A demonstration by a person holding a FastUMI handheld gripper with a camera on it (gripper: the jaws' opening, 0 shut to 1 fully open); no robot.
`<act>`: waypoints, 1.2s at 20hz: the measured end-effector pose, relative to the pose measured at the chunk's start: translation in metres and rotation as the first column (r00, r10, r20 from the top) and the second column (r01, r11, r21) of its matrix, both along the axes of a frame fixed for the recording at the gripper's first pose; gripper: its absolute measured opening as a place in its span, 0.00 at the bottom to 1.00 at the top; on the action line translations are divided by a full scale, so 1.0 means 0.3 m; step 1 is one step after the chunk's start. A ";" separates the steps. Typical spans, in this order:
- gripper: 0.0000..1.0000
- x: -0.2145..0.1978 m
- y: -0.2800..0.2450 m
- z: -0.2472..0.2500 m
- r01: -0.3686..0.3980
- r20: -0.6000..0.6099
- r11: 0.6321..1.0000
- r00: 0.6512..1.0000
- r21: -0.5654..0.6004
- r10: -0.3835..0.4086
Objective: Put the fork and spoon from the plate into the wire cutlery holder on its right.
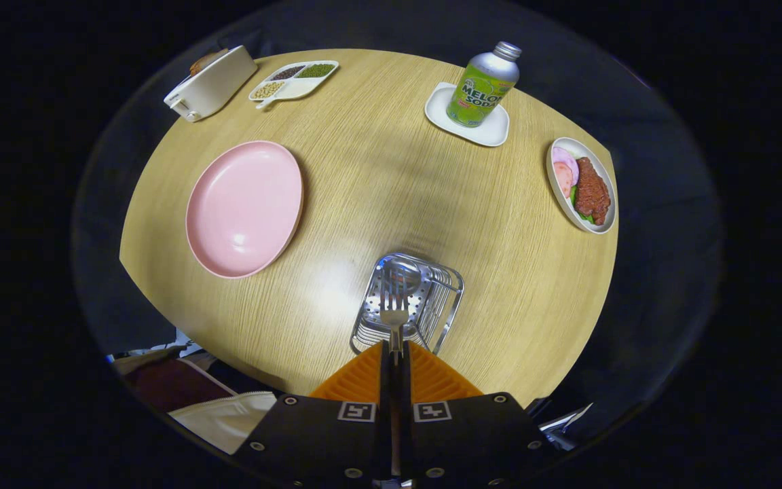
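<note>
My gripper (pixel 395 348) is shut on the handle of a metal fork (pixel 394 311), whose tines point ahead over the wire cutlery holder (pixel 445 299). The orange fingers (pixel 361 377) press together on the fork. A spoon bowl (pixel 401 275) shows inside the holder, just beyond the fork's tines. The holder stands on the wooden table just ahead of the fingers. To the holder's left lies the pink plate (pixel 244 208), with nothing on it.
A green soda bottle (pixel 482 85) stands on a white coaster (pixel 497 129) at the far side. A dish with meat and ham (pixel 582 186) lies far right. A white toaster (pixel 210 83) and a divided snack dish (pixel 294 79) sit far left.
</note>
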State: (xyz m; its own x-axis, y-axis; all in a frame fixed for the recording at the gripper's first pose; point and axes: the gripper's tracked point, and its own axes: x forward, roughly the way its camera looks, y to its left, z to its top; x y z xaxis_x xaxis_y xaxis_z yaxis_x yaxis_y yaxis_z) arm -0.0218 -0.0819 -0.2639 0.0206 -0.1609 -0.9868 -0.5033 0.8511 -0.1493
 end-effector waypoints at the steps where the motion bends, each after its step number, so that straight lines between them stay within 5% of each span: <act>1: 0.07 0.003 -0.001 -0.001 0.000 0.002 1.000 1.000 0.000 0.000; 4: 0.11 0.019 -0.005 0.008 0.003 0.028 1.000 1.000 -0.003 -0.003; 7: 0.28 0.032 0.018 0.031 0.016 0.063 0.999 0.998 0.028 -0.017; 8: 0.38 0.034 0.032 0.038 0.023 0.071 0.998 0.997 0.051 -0.027; 11: 1.00 0.070 0.074 0.082 0.025 0.151 0.995 0.988 0.091 -0.039; 17: 1.00 0.214 0.219 0.248 0.041 0.373 0.968 0.918 0.246 -0.133; 24: 1.00 0.397 0.360 0.537 -0.024 0.666 0.919 0.697 0.394 -0.267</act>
State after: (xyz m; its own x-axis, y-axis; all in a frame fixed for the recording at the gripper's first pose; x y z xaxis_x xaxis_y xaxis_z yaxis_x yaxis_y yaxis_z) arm 0.0973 0.0261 -0.1028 0.7253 0.1333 -0.6754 -0.2646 0.9597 -0.0947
